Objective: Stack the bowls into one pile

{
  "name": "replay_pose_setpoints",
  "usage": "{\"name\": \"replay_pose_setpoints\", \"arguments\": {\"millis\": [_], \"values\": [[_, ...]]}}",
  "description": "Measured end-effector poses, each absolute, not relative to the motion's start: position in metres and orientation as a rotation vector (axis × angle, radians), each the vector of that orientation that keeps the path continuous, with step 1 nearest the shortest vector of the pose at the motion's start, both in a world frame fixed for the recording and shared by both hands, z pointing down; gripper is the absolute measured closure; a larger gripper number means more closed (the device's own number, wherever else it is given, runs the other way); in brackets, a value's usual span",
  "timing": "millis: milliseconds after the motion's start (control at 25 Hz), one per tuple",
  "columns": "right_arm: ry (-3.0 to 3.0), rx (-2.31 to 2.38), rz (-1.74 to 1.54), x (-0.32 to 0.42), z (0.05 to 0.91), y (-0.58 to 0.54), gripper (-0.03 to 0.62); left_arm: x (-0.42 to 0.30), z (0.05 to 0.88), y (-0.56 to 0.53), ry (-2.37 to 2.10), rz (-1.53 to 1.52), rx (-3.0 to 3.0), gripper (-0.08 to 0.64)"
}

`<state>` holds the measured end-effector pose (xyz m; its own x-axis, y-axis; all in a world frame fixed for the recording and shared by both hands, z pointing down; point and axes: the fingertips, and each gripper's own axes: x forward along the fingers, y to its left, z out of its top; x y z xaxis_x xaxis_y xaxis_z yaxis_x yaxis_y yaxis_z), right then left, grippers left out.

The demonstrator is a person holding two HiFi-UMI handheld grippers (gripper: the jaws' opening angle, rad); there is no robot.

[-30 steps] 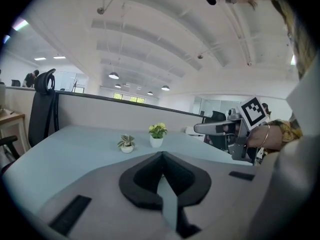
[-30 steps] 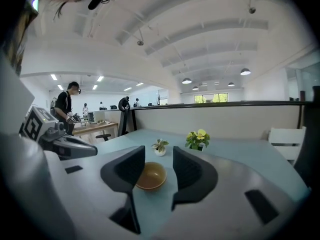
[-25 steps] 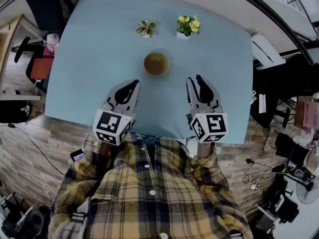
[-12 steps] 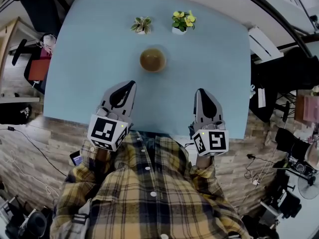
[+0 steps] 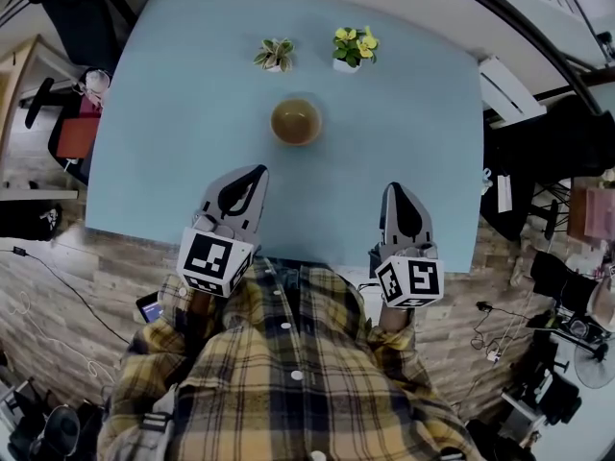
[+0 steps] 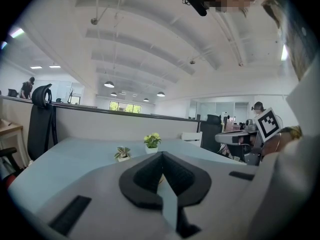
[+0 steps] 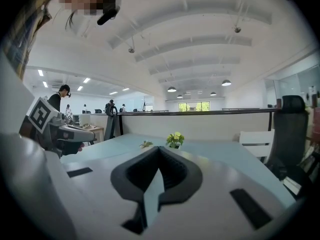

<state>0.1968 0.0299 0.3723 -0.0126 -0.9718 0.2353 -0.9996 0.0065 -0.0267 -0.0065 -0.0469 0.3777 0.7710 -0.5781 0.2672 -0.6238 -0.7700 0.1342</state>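
Note:
In the head view, the brownish bowl pile (image 5: 295, 121) stands as one stack in the middle of the light blue table (image 5: 163, 113). Both grippers hover over the table's near edge, well short of the bowls. My left gripper (image 5: 258, 171) is shut and holds nothing; its dark pads (image 6: 145, 176) meet. To its right, my right gripper (image 5: 395, 187) has just closed with nothing between its jaws, and its pads (image 7: 176, 173) touch. My left gripper (image 6: 161, 154) and my right gripper (image 7: 159, 149) hide the bowls in their own views.
Two small potted plants stand at the table's far side: a green one (image 5: 275, 54) and a yellow-flowered one (image 5: 352, 47). Office chairs, cables and equipment surround the table. The person's plaid shirt (image 5: 288, 363) fills the lower head view.
The right gripper's jaws went from open to shut, and it drew back toward the person and the table's near edge. The left gripper stayed about where it was, still shut.

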Motion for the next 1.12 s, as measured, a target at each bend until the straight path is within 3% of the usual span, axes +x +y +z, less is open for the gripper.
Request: {"name": "replay_pose_setpoints", "arguments": {"millis": [1120], "values": [[-2.224, 1.941, 0.322, 0.163, 0.384, 0.005, 0.589, -0.01, 0.383, -0.056, -0.981, 0.342, 2.732, 0.569]]}}
